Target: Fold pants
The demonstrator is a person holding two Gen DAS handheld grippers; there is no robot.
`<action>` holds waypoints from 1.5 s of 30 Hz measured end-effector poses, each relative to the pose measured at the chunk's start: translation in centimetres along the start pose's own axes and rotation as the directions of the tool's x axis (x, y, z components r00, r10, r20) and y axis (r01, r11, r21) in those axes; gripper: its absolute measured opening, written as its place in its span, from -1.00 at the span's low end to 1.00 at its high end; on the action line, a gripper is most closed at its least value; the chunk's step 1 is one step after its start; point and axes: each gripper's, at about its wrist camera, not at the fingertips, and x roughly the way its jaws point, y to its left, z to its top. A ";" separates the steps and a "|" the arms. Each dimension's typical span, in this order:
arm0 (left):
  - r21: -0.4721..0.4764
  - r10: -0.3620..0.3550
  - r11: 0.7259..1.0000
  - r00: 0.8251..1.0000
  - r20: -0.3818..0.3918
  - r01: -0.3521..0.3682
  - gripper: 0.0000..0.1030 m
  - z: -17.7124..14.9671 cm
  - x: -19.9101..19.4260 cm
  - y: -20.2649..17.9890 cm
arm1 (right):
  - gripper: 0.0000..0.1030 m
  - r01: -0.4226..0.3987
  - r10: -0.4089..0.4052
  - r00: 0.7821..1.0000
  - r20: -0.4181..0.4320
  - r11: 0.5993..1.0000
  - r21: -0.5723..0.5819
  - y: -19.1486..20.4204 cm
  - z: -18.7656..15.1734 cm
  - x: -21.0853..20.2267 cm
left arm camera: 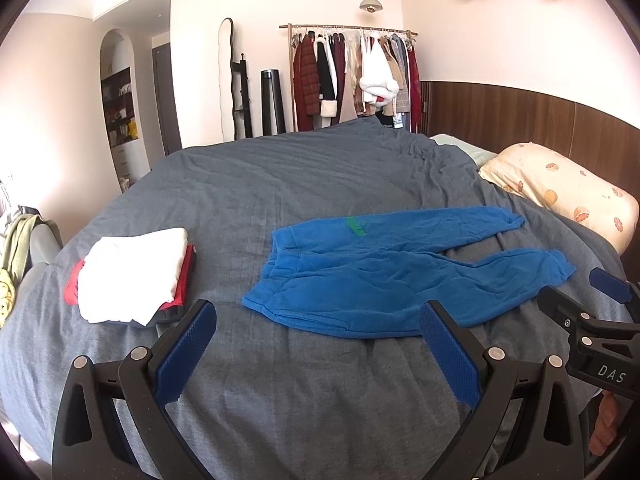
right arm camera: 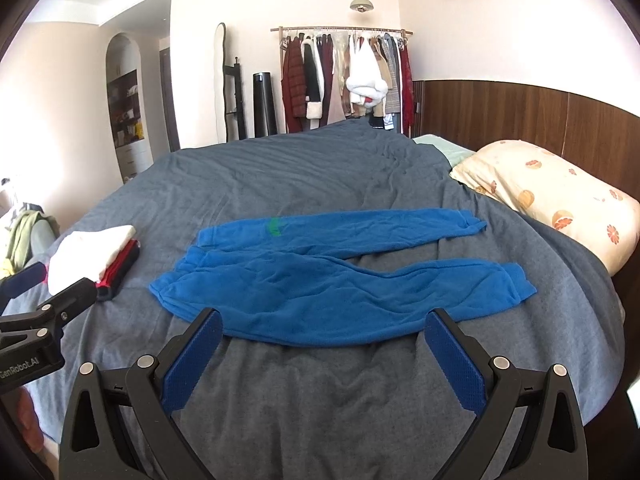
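Blue pants [left arm camera: 384, 276] [right arm camera: 332, 280] lie spread flat on the grey bedcover [left arm camera: 280, 184] [right arm camera: 280, 176], waistband to the left, both legs stretching right with a gap between them. A small green mark sits near the waist on the far leg. My left gripper [left arm camera: 318, 316] is open, hovering over the cover just short of the pants' near edge at the waist end. My right gripper [right arm camera: 324, 324] is open too, its fingertips level with the near hem of the front leg. Neither holds anything. Each gripper shows at the edge of the other's view.
A folded stack of white, red and dark clothes [left arm camera: 136, 276] [right arm camera: 94, 256] rests on the bed left of the pants. A patterned pillow [left arm camera: 568, 192] [right arm camera: 552, 196] lies at the right by the wooden headboard. A clothes rack [left arm camera: 356, 76] stands behind the bed.
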 end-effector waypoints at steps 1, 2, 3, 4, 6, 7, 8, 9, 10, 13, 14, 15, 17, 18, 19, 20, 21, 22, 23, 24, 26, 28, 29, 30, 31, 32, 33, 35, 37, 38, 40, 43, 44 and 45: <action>-0.001 -0.001 1.000 1.000 0.002 0.001 1.00 0.0 -0.1 0.0 | 0.98 0.002 -0.002 1.000 0.000 1.000 -0.001 0.1 0.0 -0.1; 0.000 0.000 1.000 1.000 0.003 0.000 1.00 0.0 -0.1 -0.1 | 0.98 0.002 -0.002 1.000 0.001 1.000 -0.002 0.1 -0.1 -0.1; 0.000 0.001 1.000 1.000 0.004 -0.001 1.00 0.0 -0.1 -0.1 | 0.98 0.002 -0.002 1.000 0.002 1.000 -0.003 0.1 0.0 -0.1; 0.001 0.001 1.000 1.000 0.005 -0.001 1.00 -0.1 -0.1 -0.1 | 0.98 0.003 -0.003 1.000 0.001 1.000 -0.002 0.1 0.0 -0.1; -0.003 0.000 1.000 1.000 0.007 0.000 1.00 -0.1 -0.2 0.0 | 0.98 0.000 0.000 1.000 0.002 1.000 -0.001 0.0 0.0 -0.1; -0.004 -0.001 1.000 1.000 0.008 0.001 1.00 -0.1 -0.2 0.0 | 0.98 0.002 -0.002 1.000 0.002 1.000 -0.003 0.1 0.0 -0.1; -0.003 -0.001 1.000 1.000 0.008 0.001 1.00 -0.1 -0.2 0.0 | 0.98 0.001 -0.001 1.000 0.004 1.000 -0.003 0.1 0.0 -0.1; -0.004 -0.001 1.000 1.000 0.010 0.001 1.00 0.0 -0.2 0.0 | 0.98 0.001 -0.001 1.000 0.005 1.000 -0.004 0.2 0.1 -0.2; -0.004 -0.002 1.000 1.000 0.011 0.002 1.00 0.0 -0.2 0.0 | 0.98 0.001 -0.001 1.000 0.007 1.000 -0.005 0.2 0.1 -0.3; -0.001 -0.002 1.000 1.000 0.017 0.002 1.00 0.0 -0.3 0.0 | 0.98 0.000 0.000 1.000 0.007 1.000 -0.004 0.2 0.2 -0.3; -0.003 -0.002 1.000 1.000 0.018 0.002 1.00 0.0 -0.4 0.0 | 0.98 0.001 -0.001 1.000 0.008 1.000 -0.003 0.2 0.1 -0.3; -0.002 -0.001 1.000 1.000 0.018 0.002 1.00 0.0 -0.4 0.0 | 0.98 0.000 0.000 1.000 0.008 1.000 -0.003 0.2 0.2 -0.3; -0.003 -0.003 1.000 1.000 0.018 0.004 1.00 0.0 -0.4 0.0 | 0.98 0.000 0.000 1.000 0.010 1.000 -0.003 0.2 0.2 -0.4; -0.003 -0.003 1.000 1.000 0.018 0.003 1.00 0.0 -0.4 -0.1 | 0.98 0.001 -0.001 1.000 0.009 1.000 -0.003 0.2 0.2 -0.4; -0.002 -0.002 1.000 1.000 0.018 0.002 1.00 0.0 -0.4 -0.1 | 0.98 0.001 -0.001 1.000 0.009 1.000 -0.004 0.2 0.2 -0.4; -0.002 -0.001 1.000 1.000 0.018 0.001 1.00 0.0 -0.4 -0.1 | 0.98 0.001 0.000 1.000 0.010 1.000 -0.003 0.2 0.3 -0.4; -0.003 -0.002 1.000 1.000 0.019 0.002 1.00 0.0 -0.5 0.0 | 0.98 0.000 0.000 1.000 0.009 1.000 -0.003 0.2 0.3 -0.4; -0.004 -0.002 1.000 1.000 0.019 0.002 1.00 0.0 -0.5 0.0 | 0.98 0.000 0.000 1.000 0.009 1.000 -0.003 0.2 0.2 -0.4; -0.004 -0.002 1.000 1.000 0.018 0.002 1.00 0.0 -0.5 0.0 | 0.98 0.000 0.000 1.000 0.010 1.000 -0.003 0.2 0.2 -0.4; -0.003 -0.003 1.000 1.000 0.018 0.003 1.00 0.0 -0.5 -0.1 | 0.98 0.000 0.000 1.000 0.009 1.000 -0.003 0.2 0.2 -0.4; -0.003 0.000 1.000 1.000 0.019 0.000 1.00 0.0 -0.5 -0.1 | 0.98 0.000 0.000 1.000 0.010 1.000 -0.003 0.2 0.2 -0.4; -0.002 -0.001 1.000 1.000 0.017 0.001 1.00 0.0 -0.5 -0.1 | 0.98 0.000 0.000 1.000 0.010 1.000 -0.003 0.2 0.2 -0.4; -0.003 -0.001 1.000 1.000 0.018 0.001 1.00 0.0 -0.5 0.0 | 0.98 0.000 0.000 1.000 0.010 1.000 -0.004 0.2 0.1 -0.4; -0.003 0.000 1.000 1.000 0.019 0.000 1.00 0.0 -0.5 0.0 | 0.98 0.000 0.000 1.000 0.009 1.000 -0.004 0.2 0.2 -0.4; -0.003 0.000 1.000 1.000 0.018 0.000 1.00 0.0 -0.5 0.0 | 0.98 0.000 0.000 1.000 0.009 1.000 -0.004 0.2 0.2 -0.4; -0.003 0.000 1.000 1.000 0.017 0.000 1.00 0.0 -0.5 0.0 | 0.98 -0.001 0.001 1.000 0.010 1.000 -0.005 0.2 0.2 -0.5; -0.003 0.000 1.000 1.000 0.014 0.000 1.00 0.0 -0.4 0.0 | 0.98 -0.001 0.001 1.000 0.008 1.000 -0.005 0.2 0.2 -0.5; -0.006 0.000 1.000 1.000 0.010 0.000 1.00 0.0 -0.3 0.0 | 0.98 -0.002 0.002 1.000 0.007 1.000 -0.007 0.3 0.2 -0.5; -0.010 -0.001 1.000 1.000 0.004 0.001 1.00 -0.1 -0.1 0.2 | 0.98 -0.002 0.002 1.000 0.003 1.000 -0.010 0.3 0.1 -0.3; -0.011 -0.001 1.000 1.000 0.001 0.001 1.00 -0.2 0.0 0.2 | 0.98 -0.004 0.004 1.000 0.000 1.000 -0.011 0.4 0.1 -0.2; -0.014 -0.002 1.000 1.000 -0.007 0.002 1.00 -0.3 0.4 0.3 | 0.98 -0.006 0.006 1.000 -0.005 1.000 -0.014 0.4 0.0 0.1; -0.017 0.001 1.000 1.000 -0.017 -0.001 1.00 -0.5 0.9 0.4 | 0.98 -0.008 0.008 1.000 -0.017 1.000 -0.020 0.5 -0.2 0.6; -0.016 0.001 1.000 1.000 -0.022 -0.002 1.00 -0.6 1.1 0.5 | 0.98 -0.009 0.008 1.000 -0.020 1.000 -0.022 0.5 -0.3 0.8; -0.016 0.002 1.000 1.000 -0.026 -0.003 1.00 -0.7 1.3 0.5 | 0.98 -0.011 0.010 1.000 -0.025 1.000 -0.024 0.6 -0.3 1.0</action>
